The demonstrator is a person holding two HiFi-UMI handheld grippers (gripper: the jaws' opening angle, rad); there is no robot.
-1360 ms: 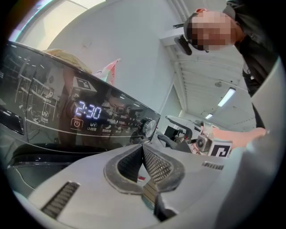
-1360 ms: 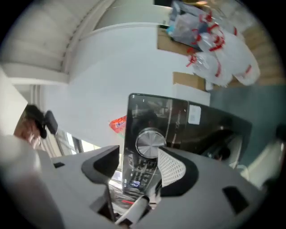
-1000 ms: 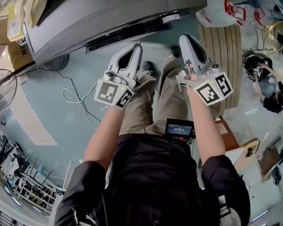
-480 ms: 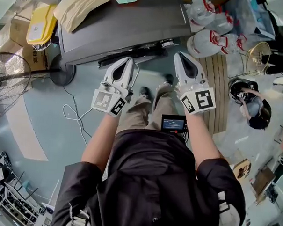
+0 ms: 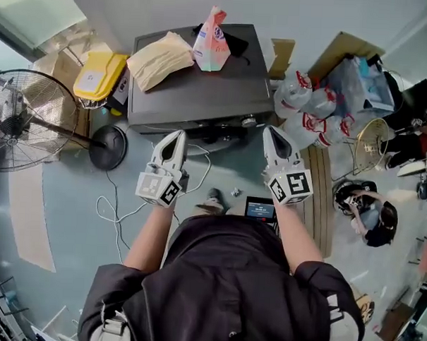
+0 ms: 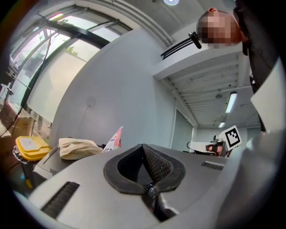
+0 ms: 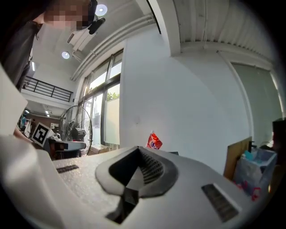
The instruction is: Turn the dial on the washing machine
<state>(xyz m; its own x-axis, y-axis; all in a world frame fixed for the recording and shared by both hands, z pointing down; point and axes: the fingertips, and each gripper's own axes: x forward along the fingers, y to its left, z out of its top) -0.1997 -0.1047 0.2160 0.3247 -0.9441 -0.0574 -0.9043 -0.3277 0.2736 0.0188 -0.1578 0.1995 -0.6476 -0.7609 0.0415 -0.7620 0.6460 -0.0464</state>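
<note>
Holding both tools out ahead of me; left tool point(image 5: 175, 136) clenched, nothing in it; right tool point(image 5: 272, 132) clenched too, empty; I'm reading this as the approach step, nothing touched yet. Washing machine point(image 5: 195, 95) standing just beyond the tips; dial point(image 5: 249, 121) looking like the small round knob on its front panel, nearer the right tool; next move is calling for opening that tool and setting it around the knob. Further back: yellow tub point(image 5: 99, 76) sitting lidded, contents hidden; blue bin point(image 5: 364, 75) carrying bags, contents unclear.
</note>
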